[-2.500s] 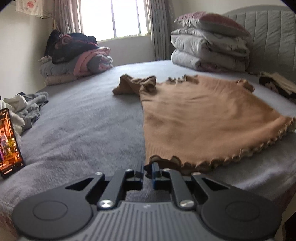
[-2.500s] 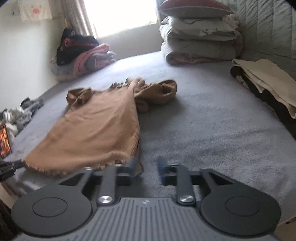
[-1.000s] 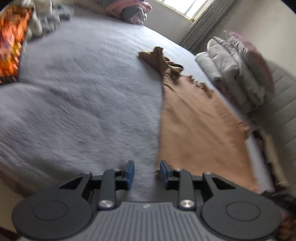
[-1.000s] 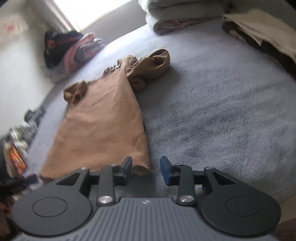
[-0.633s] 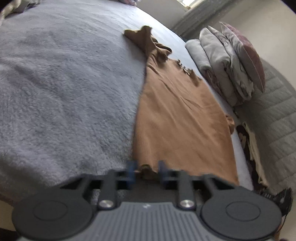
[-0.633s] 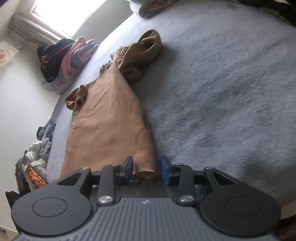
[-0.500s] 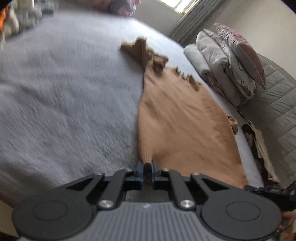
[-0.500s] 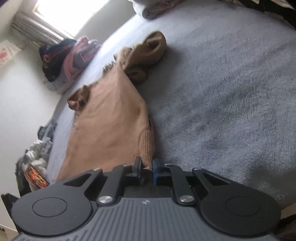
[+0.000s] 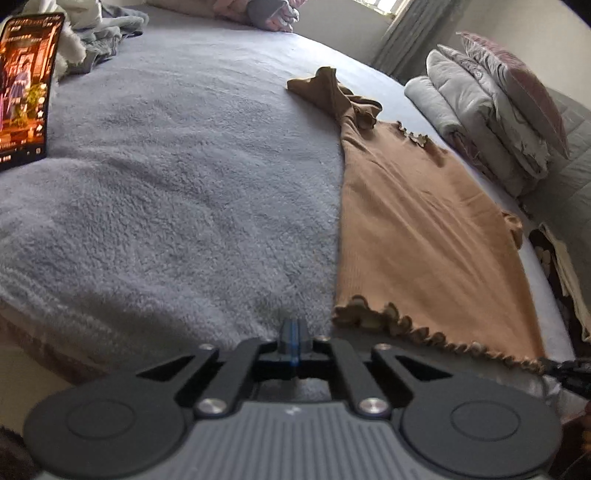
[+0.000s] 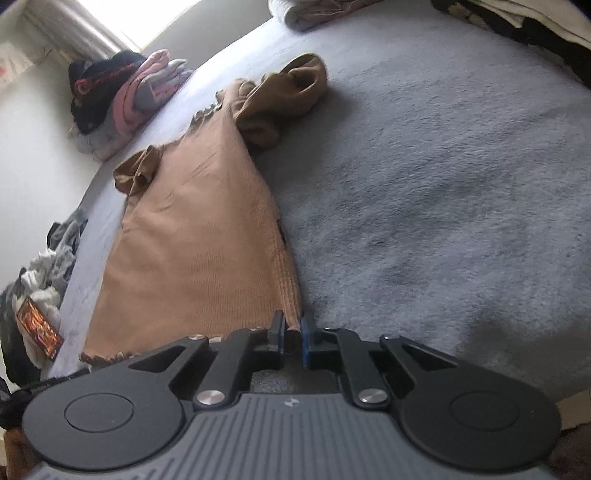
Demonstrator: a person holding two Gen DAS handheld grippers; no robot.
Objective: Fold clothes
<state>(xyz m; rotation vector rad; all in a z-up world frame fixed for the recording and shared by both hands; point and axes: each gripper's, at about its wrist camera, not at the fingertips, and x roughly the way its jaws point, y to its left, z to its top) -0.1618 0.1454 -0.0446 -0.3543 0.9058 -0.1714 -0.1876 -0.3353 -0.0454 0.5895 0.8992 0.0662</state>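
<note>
Two sets of jaws, both near the front edge of the bed. Left gripper (image 9: 293,339) shut tight, pads pressed together with nothing between them, tips over bare grey blanket (image 9: 177,192) just beside the near left corner of the brown top (image 9: 424,229), not touching it. Right gripper (image 10: 293,338) closing on the opposite near corner of the same top, a ribbed fold of cloth pinched between the blue pads.

Top spread flat and lengthwise on the blanket, neck toward the far side, frilled hem (image 9: 406,325) along the near edge. One sleeve (image 10: 291,92) bunched in a loose heap beside the right shoulder; the other crumpled small at the left shoulder.

Farther out, on the left in the left wrist view: a lit phone (image 9: 24,88) propped upright at the blanket's edge, loose pale laundry (image 9: 96,33) just behind it. At the far corner by the window, a pile of pink and dark clothes (image 10: 122,96). Against the padded headboard, a stack of folded bedding (image 9: 487,122) with a pillow on top. Near the headboard side, dark and cream folded cloth (image 10: 535,22), well apart from the top.
</note>
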